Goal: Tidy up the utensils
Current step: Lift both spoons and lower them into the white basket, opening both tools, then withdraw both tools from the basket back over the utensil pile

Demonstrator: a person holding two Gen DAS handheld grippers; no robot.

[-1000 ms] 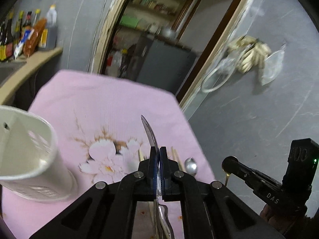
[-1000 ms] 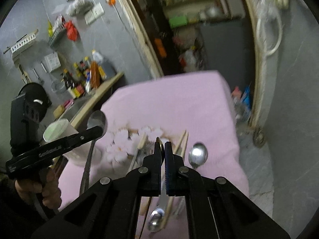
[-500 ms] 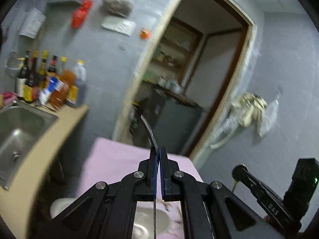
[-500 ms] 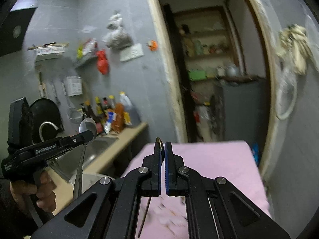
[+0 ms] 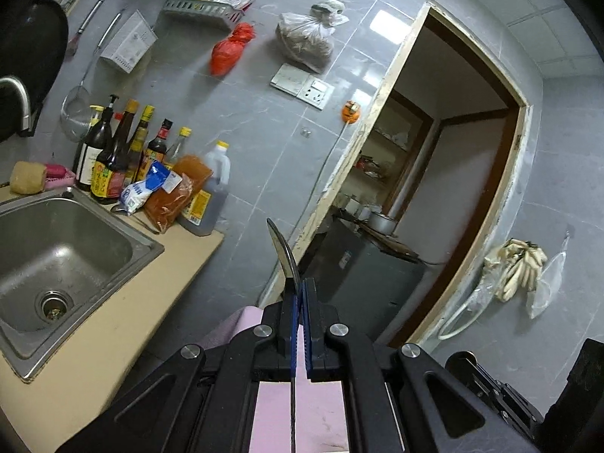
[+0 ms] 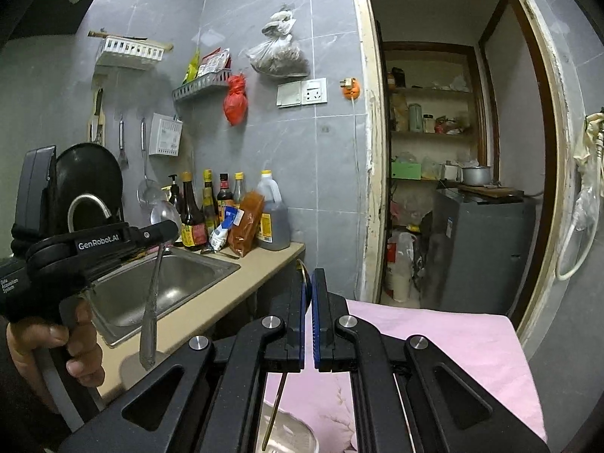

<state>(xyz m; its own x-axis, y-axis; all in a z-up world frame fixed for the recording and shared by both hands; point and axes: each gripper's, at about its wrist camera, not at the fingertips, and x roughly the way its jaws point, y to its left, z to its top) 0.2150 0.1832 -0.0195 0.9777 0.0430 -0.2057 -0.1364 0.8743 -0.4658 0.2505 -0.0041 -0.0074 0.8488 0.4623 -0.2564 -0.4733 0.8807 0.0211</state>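
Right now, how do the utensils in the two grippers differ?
The silver spoon in the left gripper has a broad handle; the brass-coloured utensil in the right gripper has a thin stem. The spoon's bowl shows above its jaws; the utensil's head is mostly hidden. Both hang handle-down, clamped.

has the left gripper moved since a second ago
Yes. The left gripper, shut on a spoon, has risen and tilted up: the pink tablecloth that filled its view now sits low.
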